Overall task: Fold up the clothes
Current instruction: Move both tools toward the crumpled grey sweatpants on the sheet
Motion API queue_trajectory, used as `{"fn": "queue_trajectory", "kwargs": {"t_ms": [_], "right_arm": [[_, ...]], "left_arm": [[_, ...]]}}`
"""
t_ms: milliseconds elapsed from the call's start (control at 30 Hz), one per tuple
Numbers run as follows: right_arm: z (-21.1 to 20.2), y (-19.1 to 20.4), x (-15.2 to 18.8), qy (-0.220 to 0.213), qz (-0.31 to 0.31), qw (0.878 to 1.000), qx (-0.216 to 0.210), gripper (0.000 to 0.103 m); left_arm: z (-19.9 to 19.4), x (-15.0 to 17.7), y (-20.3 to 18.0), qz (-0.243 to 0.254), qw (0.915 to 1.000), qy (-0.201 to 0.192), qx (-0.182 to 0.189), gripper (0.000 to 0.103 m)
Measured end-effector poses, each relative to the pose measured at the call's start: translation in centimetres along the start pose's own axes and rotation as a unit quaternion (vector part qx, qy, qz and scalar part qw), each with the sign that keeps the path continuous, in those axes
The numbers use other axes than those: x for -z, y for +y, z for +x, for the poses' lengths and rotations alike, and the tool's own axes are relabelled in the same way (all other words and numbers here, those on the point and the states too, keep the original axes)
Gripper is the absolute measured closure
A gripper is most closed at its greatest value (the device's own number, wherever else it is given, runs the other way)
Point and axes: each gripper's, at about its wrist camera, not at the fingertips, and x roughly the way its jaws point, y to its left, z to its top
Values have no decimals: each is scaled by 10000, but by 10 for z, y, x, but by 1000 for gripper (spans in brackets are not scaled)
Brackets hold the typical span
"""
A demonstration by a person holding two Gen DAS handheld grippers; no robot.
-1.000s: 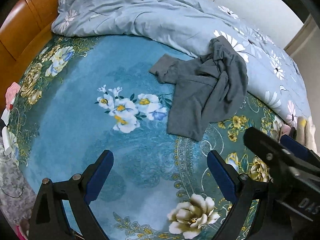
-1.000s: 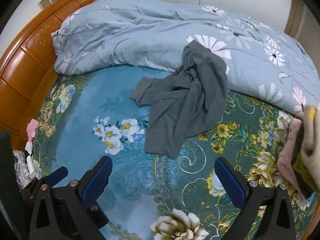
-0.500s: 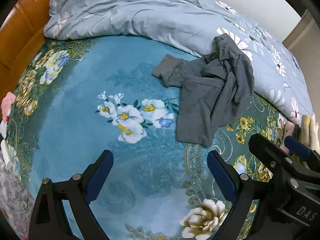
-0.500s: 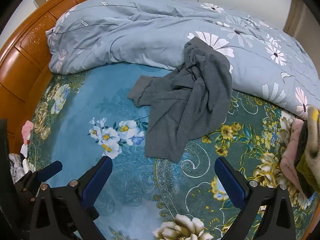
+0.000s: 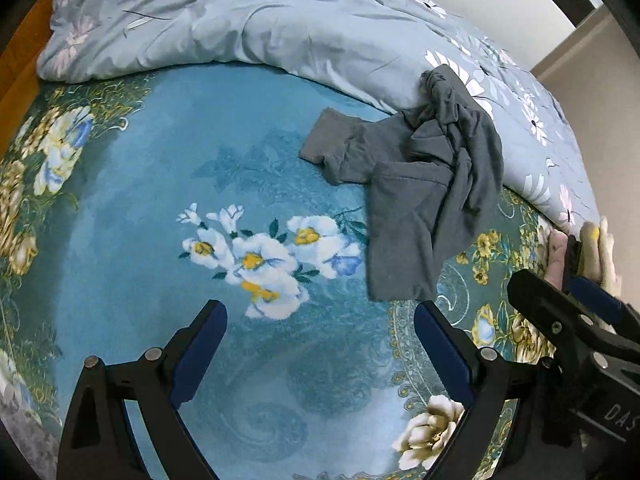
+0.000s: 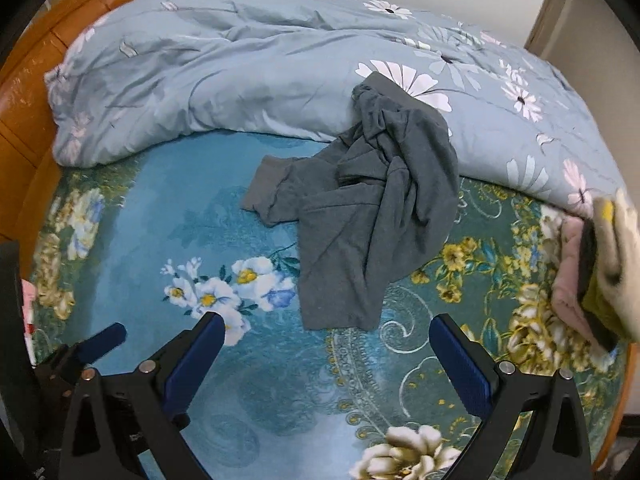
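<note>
So the grey garment (image 6: 360,216) is sitting in a crumpled heap on the bed, not folded at all. Its top end is draped up onto the edge of the light blue floral duvet (image 6: 248,76), a cuffed bit (a sleeve or a leg, can't tell which) pokes out to the left, and the lower hem lies flat on the teal flowered bedspread (image 6: 132,216).

Both grippers are wide open with nothing in them. The left gripper (image 5: 320,344) hovers over bare bedspread, short of the hem, and the right gripper (image 6: 326,348) has the hem just ahead of its fingers.

What I'd worry about: the middle of the heap is twisted and layered over itself, so a pinch there could easily catch two or three layers and just drag the knot around instead of opening it out. Looks like thin stretchy knit, so it'll probably sag and cling instead of lying flat. And since the top rests on the duvet, a pull could snag it or tug the duvet along.

Surface is a soft bed, so pressing down to pinch will sink in, and the patterned spread is plush enough to grab fabric. There's plenty of open spread to the left. Off to the right is a small stack of pink and yellowish cloth (image 6: 600,272), with a wooden headboard (image 6: 24,92) at far left and a pale wall behind.
</note>
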Motion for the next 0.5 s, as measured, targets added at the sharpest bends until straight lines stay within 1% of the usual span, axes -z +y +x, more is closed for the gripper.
{"fn": "queue_trajectory", "kwargs": {"t_ms": [133,300,500], "right_arm": [[7,6,-8,76,-82,9998,178,0],[30,-1,-19,233,-14,9995,207,0],[65,-15,-33,404,39,9990,182,0]], "left_arm": [[11,-10,6,13,9999,96,118,8],[34,-23,4,-10,9995,213,231,8],[73,-42,-4,68,9990,430,140,8]]}}
